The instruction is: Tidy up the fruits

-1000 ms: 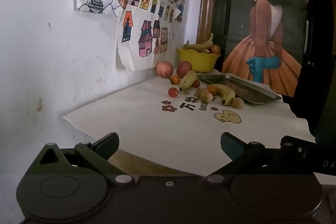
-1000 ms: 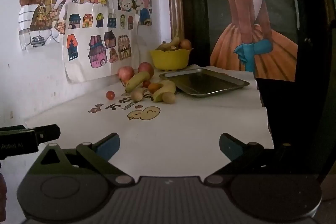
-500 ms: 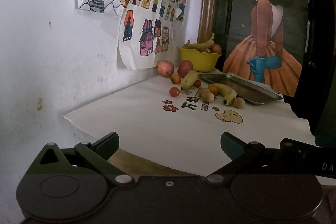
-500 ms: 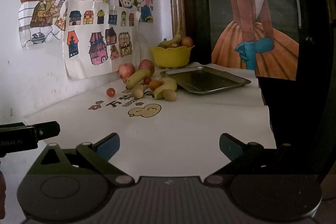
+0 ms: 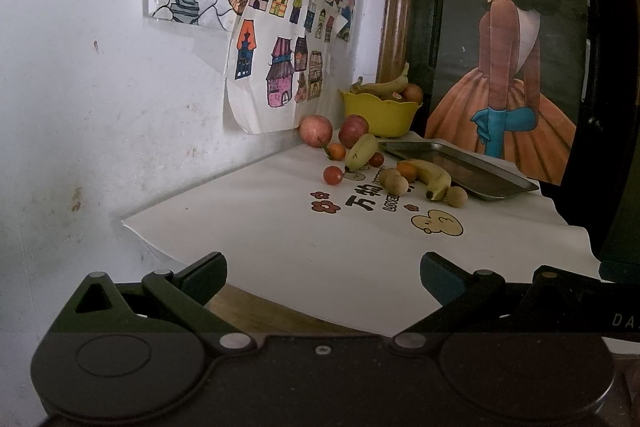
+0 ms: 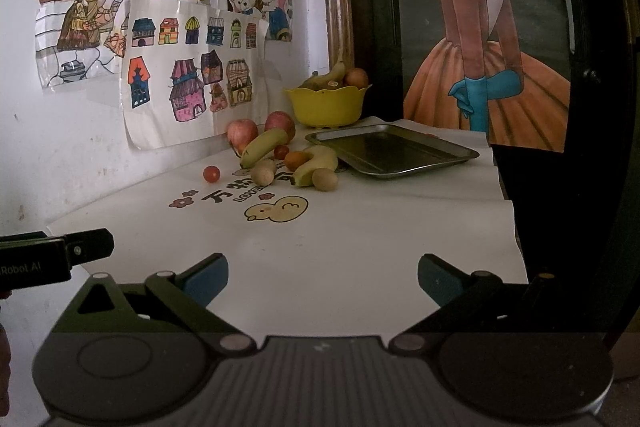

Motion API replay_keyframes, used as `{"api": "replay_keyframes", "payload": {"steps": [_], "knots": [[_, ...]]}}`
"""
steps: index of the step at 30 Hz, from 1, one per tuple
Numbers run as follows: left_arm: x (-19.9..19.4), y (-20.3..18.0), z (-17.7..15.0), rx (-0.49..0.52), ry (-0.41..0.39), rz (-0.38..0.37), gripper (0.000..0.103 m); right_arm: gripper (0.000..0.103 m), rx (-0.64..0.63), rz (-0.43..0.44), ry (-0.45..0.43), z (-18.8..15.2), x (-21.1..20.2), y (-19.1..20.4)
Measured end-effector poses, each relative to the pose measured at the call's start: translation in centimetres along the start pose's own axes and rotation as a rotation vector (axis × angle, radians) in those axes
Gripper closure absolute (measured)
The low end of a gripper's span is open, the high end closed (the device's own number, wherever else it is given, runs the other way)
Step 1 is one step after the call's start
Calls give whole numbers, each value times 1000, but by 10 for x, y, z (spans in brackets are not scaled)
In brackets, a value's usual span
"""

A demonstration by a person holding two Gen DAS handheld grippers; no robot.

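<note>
Left hand-held gripper: released, holds nothing.
Right hand-held gripper: released (empty).
Green banana: long axis slants toward the apples.
Yellow banana: curved, beside the tray.

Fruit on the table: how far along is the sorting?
Barely started. The metal tray holds nothing; the yellow bowl holds a banana and some round fruit. Nothing is in hand: the left gripper and right gripper are both open and empty, well short of the pile. Left: two apples, two bananas and the small round fruits lie loose on the white sheet.
</note>
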State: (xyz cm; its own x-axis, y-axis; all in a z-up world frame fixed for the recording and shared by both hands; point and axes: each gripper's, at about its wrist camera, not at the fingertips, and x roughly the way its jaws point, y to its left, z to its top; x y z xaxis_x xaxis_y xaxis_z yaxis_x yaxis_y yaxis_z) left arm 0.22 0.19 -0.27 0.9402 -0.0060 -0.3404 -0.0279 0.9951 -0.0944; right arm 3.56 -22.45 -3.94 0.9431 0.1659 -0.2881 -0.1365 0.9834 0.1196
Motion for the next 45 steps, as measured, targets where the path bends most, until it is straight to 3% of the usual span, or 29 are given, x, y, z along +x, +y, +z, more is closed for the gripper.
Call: {"api": "replay_keyframes", "payload": {"steps": [34,45], "knots": [[8,5,-6,-4,13,4,1,0,15,13,31,-3,5,1],[37,10,29,9,24,-24,1,0,16,119,58,29,35,-15]]}}
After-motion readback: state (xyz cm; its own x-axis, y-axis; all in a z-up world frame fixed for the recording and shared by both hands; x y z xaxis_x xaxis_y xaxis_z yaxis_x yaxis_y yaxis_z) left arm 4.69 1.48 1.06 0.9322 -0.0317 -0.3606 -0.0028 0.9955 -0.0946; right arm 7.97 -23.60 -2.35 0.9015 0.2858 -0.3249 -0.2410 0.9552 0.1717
